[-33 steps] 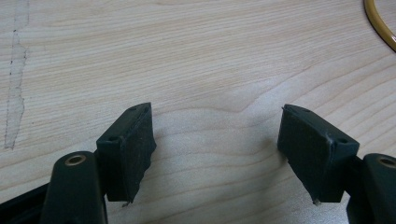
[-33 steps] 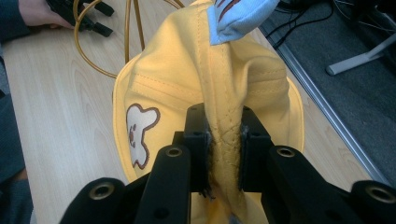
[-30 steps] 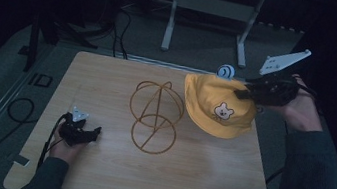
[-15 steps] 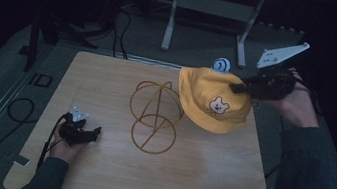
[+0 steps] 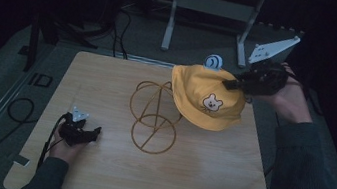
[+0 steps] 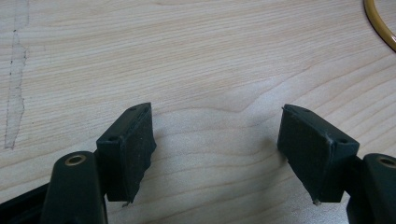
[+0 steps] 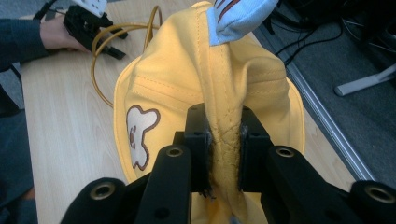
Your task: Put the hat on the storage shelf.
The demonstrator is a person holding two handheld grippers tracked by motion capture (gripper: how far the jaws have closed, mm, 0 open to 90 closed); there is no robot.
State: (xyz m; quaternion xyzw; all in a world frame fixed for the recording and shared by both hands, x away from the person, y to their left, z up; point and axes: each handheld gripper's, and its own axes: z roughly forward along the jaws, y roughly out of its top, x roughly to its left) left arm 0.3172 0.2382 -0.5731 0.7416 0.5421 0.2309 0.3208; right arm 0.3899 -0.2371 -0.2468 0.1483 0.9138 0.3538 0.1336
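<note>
Here the right gripper [image 7: 223, 154] is pinching the soft, light hat [image 5: 206, 97] by a folded seam near the stand [image 5: 153, 117], while the left gripper's [image 6: 224, 149] fingers are gaping wide over the table [image 6: 196, 56].

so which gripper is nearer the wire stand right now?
Left, though not by much. The left gripper rests open on the table just left of the wire stand; the right gripper is beyond its far right side, clamped on the yellow hat.

Left tool [image 6: 217, 154] agape, right tool [image 7: 223, 154] clamped
</note>
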